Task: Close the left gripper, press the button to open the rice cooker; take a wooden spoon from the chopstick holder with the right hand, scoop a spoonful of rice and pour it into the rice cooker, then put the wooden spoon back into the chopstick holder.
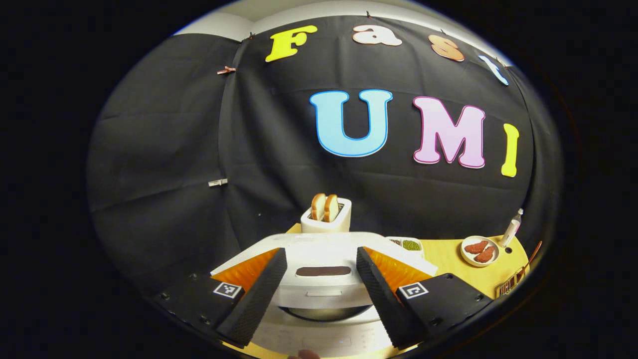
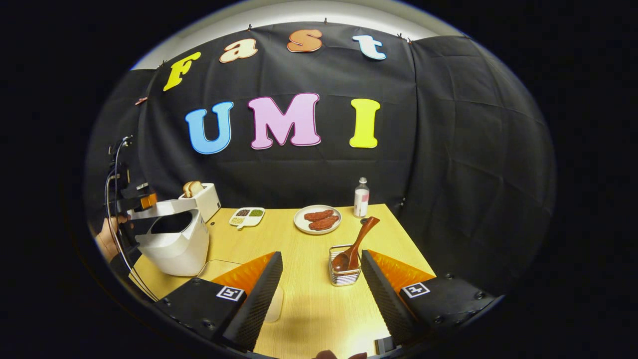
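Observation:
The white rice cooker [image 1: 324, 294] stands right in front of my left gripper [image 1: 321, 252], whose fingers are spread open on either side of its lid. The lid [image 1: 324, 247] is raised, and a gap below it shows the metal inner pot [image 1: 324, 313]. In the right gripper view the cooker [image 2: 174, 249] sits at the table's left with its lid [image 2: 159, 208] tilted up. The left gripper [image 2: 139, 202] is behind it, held by a hand [image 2: 107, 239]. My right gripper [image 2: 321, 254] is open, just short of the wire chopstick holder [image 2: 345, 274]. The wooden spoon [image 2: 358, 242] leans in the holder.
A toaster [image 2: 204, 197] with bread stands behind the cooker. A divided dish of grains [image 2: 246, 217], a plate of meat [image 2: 317, 219] and a bottle [image 2: 361, 197] line the back of the wooden table [image 2: 309, 309]. A pale container [image 2: 274, 305] lies partly hidden behind my right gripper's left finger.

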`<state>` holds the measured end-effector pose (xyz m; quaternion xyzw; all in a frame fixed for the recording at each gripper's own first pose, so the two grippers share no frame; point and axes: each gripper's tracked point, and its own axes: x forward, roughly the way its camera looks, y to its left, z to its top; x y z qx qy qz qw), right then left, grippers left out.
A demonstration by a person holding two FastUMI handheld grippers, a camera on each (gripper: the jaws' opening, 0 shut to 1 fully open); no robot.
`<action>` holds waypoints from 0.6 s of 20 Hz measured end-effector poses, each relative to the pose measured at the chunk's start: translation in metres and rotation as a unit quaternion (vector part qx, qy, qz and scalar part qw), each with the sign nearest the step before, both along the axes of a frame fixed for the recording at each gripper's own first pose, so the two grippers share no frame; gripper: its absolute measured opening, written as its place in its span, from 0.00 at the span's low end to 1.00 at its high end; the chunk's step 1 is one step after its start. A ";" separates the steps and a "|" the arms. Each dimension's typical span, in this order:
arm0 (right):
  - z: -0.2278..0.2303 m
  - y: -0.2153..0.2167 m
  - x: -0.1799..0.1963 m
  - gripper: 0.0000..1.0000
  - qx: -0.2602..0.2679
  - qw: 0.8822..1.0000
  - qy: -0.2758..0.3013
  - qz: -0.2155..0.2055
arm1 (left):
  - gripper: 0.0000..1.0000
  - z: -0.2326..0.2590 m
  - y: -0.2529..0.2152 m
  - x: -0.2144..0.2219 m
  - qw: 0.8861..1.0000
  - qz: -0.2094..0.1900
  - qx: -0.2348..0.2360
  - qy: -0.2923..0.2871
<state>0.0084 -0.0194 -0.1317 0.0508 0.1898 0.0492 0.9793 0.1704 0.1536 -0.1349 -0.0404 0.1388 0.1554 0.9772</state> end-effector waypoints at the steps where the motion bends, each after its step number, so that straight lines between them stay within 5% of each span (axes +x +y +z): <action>1: -0.002 0.000 -0.005 0.99 -0.002 1.000 0.002 0.002 | 0.99 -0.006 -0.002 -0.004 1.000 0.001 0.003 0.002; 12: -0.007 -0.001 -0.015 0.98 -0.003 1.000 0.008 0.000 | 1.00 -0.062 -0.015 -0.022 0.999 -0.005 -0.005 0.045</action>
